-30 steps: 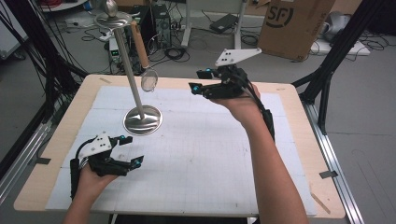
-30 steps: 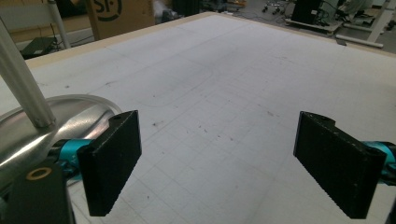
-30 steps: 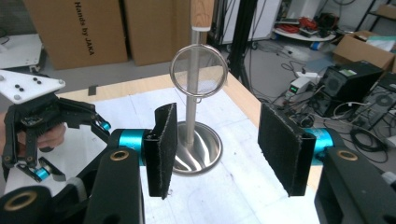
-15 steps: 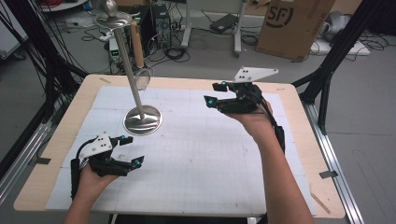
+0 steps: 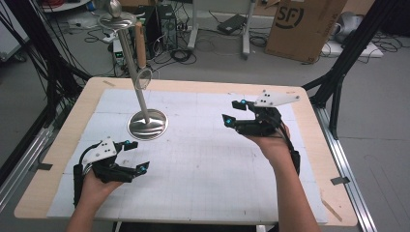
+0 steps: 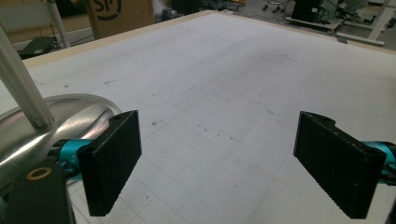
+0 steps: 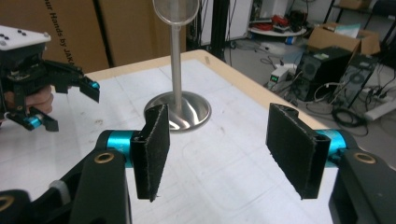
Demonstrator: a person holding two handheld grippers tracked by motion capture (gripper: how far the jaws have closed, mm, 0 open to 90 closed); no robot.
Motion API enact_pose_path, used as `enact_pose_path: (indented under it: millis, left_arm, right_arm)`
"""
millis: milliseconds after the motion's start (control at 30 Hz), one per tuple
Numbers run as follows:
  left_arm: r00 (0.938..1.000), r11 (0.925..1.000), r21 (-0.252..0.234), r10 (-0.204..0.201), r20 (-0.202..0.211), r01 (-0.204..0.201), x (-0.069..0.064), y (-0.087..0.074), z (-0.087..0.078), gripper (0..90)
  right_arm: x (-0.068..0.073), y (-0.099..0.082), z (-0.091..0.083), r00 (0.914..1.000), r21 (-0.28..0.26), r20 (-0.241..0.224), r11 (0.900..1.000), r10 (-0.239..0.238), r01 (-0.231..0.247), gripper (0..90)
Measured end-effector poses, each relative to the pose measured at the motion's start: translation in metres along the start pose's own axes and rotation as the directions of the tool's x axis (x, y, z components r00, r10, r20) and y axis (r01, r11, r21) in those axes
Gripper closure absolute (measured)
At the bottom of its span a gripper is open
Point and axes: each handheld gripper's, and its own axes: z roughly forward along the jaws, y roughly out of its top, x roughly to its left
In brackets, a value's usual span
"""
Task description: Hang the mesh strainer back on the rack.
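A polished metal stand (image 5: 147, 124) with a round base and a tall pole rises at the table's back left. From its top disc hangs a small strainer: wooden handle (image 5: 140, 43) above, mesh ring (image 5: 143, 79) below, beside the pole. My right gripper (image 5: 232, 112) is held above the mat right of the stand, open and holding nothing. My left gripper (image 5: 130, 157) rests low at the front left, open too. The right gripper view looks between its pads (image 7: 154, 149) at the stand (image 7: 177, 112), the mesh ring (image 7: 176, 9) and the left gripper (image 7: 70, 108). The stand's base (image 6: 56, 116) lies left of the left gripper (image 6: 219, 163).
A white gridded mat (image 5: 203, 164) covers the wooden table (image 5: 319, 159). Behind the table are a cardboard box (image 5: 304, 29), a computer tower (image 5: 159, 24) and floor cables. Black frame posts (image 5: 343, 72) stand at the right and left edges.
My right gripper has drawn back from the strainer, moving right and toward the person. The strainer's ring has swung in closer to the pole. The left gripper has stayed put.
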Motion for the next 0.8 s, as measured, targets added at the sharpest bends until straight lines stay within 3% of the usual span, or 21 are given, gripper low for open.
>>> enact_pose_path:
  millis: [300, 800]
  left_arm:
    - [1.0, 1.0, 0.004, 0.003, -0.003, -0.003, 0.0, 0.0, 0.0, 15.7]
    - [1.0, 0.9999, 0.01, 0.005, 0.003, -0.005, -0.001, -0.001, 0.002, 15.7]
  right_arm:
    - [0.008, -0.025, -0.011, 0.9997, -0.004, 0.021, 0.9999, 0.01, -0.01, 37.1]
    - [0.008, -0.062, -0.028, 0.9978, 0.011, 0.054, 0.9992, 0.039, -0.039, 35.5]
